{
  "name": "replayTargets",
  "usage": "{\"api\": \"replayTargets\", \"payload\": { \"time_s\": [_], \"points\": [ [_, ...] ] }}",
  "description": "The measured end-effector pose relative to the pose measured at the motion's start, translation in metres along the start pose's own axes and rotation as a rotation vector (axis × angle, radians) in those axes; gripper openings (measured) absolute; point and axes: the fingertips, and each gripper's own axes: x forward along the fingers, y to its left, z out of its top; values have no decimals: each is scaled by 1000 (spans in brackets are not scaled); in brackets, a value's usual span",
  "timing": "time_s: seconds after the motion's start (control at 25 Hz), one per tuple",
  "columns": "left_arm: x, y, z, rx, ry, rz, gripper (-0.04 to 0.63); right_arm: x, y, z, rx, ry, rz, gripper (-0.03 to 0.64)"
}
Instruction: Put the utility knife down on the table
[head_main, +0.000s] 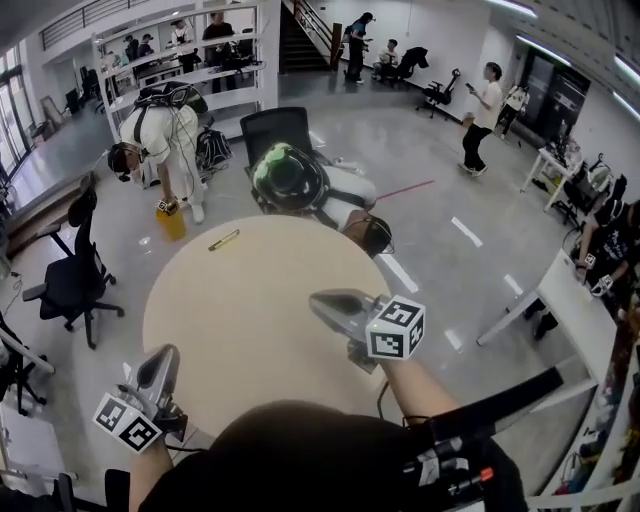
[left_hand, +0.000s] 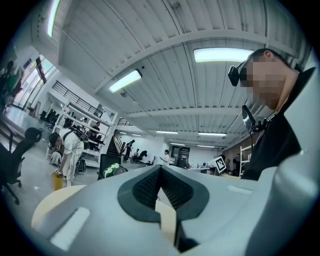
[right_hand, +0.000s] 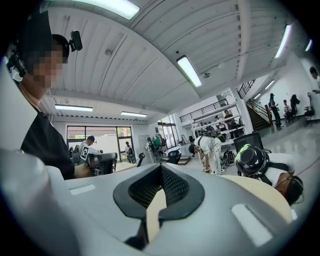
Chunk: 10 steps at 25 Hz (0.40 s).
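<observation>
While both grippers hang near the person's side of the round beige table (head_main: 245, 320), the utility knife (head_main: 223, 240) lies flat on the tabletop at about 11 o'clock. It is close to the far rim and well apart from both tools. It shows as a thin yellow and dark bar, set slantwise, with nothing touching it.

The left gripper (head_main: 167, 353) sits at roughly 7 o'clock, at the table's near edge, with its marker cube toward the person. In the left gripper view its ribbed dark pads (left_hand: 146, 186) meet at the tip. The jaws are clenched on nothing, and only the pale tabletop shows in the slot below them.

The right gripper (head_main: 316, 298) is over the table at about 4 o'clock and points in toward the middle. In the right gripper view its jaws are likewise pressed together at the tip and empty.

Beyond the table at 12 o'clock, a green and black helmet (head_main: 286, 172) rests on a black office chair (head_main: 275, 128). At about 10 o'clock a person in white (head_main: 160, 135) bends over a yellow container (head_main: 171, 221) on the floor. Another black office chair (head_main: 75, 275) stands at 9 o'clock.
</observation>
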Motion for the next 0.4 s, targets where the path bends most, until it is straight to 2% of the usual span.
{"api": "replayTargets", "payload": {
  "time_s": [0.4],
  "points": [
    [7, 12, -3, -30, 5, -42, -3, 4, 0, 3, -21, 23, -40, 12]
  ]
}}
